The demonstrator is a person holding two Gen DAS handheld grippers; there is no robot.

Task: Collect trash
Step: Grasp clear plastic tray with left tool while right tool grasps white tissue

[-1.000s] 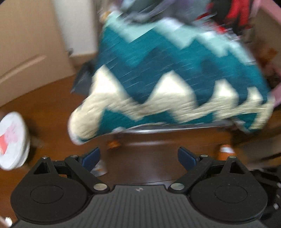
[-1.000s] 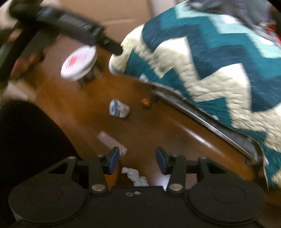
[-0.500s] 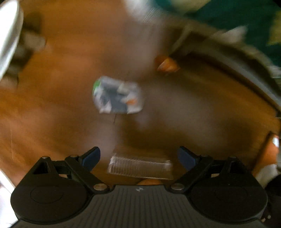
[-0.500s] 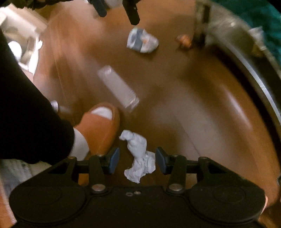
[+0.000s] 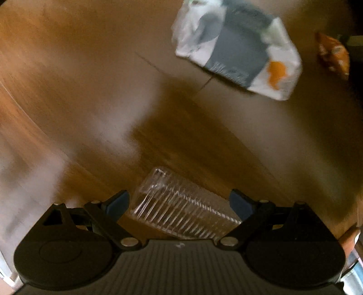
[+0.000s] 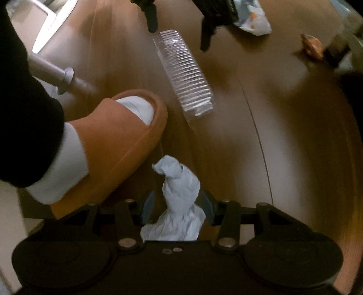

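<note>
A clear ribbed plastic cup (image 5: 181,208) lies on its side on the wood floor, between the spread fingers of my open left gripper (image 5: 179,202); it also shows in the right wrist view (image 6: 183,72). A crumpled white tissue (image 6: 179,199) lies on the floor between the fingers of my open right gripper (image 6: 177,206), not pinched. A crumpled white and grey wrapper (image 5: 238,47) lies farther off, with a small orange wrapper (image 5: 333,54) to its right.
The person's foot in an orange slipper (image 6: 113,145) stands just left of the tissue. A grey metal leg with a disc foot (image 6: 54,72) is at the left. The left gripper's fingers (image 6: 152,15) hang over the cup's far end.
Both grippers have dropped towards the floor. The left one now straddles the plastic cup; the right one has closed in around the tissue. The blanket is out of view.
</note>
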